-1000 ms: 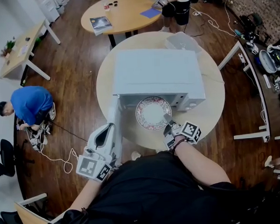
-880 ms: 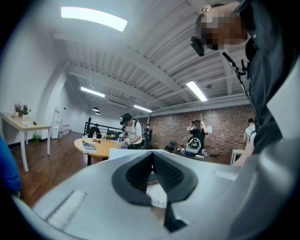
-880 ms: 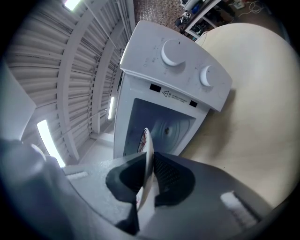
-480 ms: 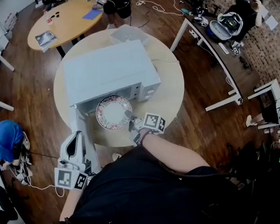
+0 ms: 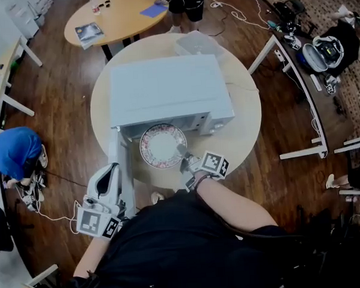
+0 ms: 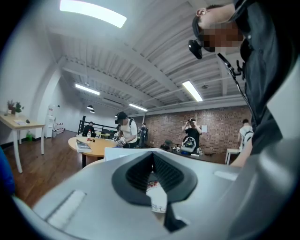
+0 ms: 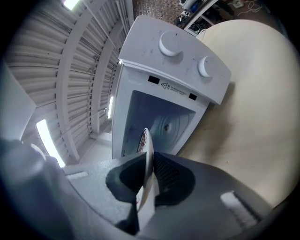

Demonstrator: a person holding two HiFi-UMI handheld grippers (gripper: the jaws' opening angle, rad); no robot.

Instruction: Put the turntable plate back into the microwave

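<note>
Turntable plate [image 5: 162, 145] pinched in right claw [image 5: 182, 150] before open microwave [image 5: 168, 90].

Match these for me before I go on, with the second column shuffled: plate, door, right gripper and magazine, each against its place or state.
1 plate
2 door
3 right gripper
4 magazine

A lies on the far table
B shut on the plate's rim
C swung open
D at the microwave opening

Pairs: 1-D, 2-C, 3-B, 4-A
</note>
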